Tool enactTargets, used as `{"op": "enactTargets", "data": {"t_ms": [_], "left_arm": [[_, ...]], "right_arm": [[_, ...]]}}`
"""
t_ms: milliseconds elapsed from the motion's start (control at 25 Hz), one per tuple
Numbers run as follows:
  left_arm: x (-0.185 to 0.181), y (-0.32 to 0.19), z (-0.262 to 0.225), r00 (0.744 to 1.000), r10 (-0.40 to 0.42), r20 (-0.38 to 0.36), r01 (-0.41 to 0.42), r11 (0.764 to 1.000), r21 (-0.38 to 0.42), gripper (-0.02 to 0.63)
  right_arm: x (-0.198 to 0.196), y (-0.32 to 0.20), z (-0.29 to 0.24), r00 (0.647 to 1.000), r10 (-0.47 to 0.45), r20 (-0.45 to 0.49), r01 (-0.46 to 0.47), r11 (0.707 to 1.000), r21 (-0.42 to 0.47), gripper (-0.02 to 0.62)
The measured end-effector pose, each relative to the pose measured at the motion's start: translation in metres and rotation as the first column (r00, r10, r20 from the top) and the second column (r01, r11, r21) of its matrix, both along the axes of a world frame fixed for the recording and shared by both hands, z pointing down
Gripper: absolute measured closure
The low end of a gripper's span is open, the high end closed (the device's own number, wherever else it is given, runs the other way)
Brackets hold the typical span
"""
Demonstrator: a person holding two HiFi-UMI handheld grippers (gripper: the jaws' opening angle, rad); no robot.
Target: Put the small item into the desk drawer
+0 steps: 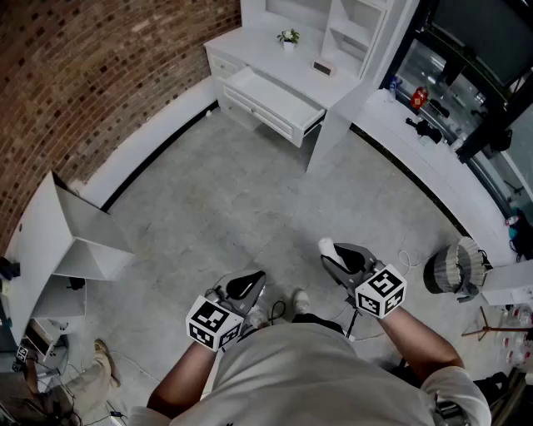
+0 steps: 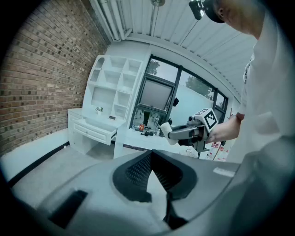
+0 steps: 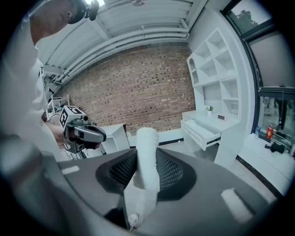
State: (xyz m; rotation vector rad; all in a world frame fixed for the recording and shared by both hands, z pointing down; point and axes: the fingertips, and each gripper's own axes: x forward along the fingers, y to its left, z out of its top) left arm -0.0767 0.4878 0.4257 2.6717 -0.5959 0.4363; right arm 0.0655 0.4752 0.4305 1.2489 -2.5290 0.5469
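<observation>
The small item (image 1: 327, 247) is a white roll, and my right gripper (image 1: 335, 255) is shut on it over the grey floor. In the right gripper view the roll (image 3: 147, 156) stands up between the dark pads (image 3: 171, 171), which press on both of its sides. My left gripper (image 1: 250, 284) hangs beside it, shut and holding nothing; its pads (image 2: 138, 171) meet at the tip. The white desk (image 1: 250, 46) stands far ahead against the brick wall, its drawer (image 1: 271, 100) pulled open. That drawer also shows in the left gripper view (image 2: 94, 129) and in the right gripper view (image 3: 206, 132).
A small potted plant (image 1: 288, 37) sits on the desk under white shelves (image 1: 358, 25). A white counter (image 1: 433, 158) with bottles runs along the right. An open white cabinet (image 1: 67, 241) stands at the left, a round fan-like object (image 1: 454, 268) at the right.
</observation>
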Motion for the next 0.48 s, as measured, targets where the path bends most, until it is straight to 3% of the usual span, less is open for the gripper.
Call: {"op": "enactTargets", "data": {"t_ms": [480], "left_arm": [[0.096,0.003,-0.006,1.0,-0.009,0.026,0.009,1.0,-0.001,0.6]], "right_arm": [[0.09,-0.007,-0.005,1.0,-0.008,0.012,0.008,1.0,0.024,0.459]]}}
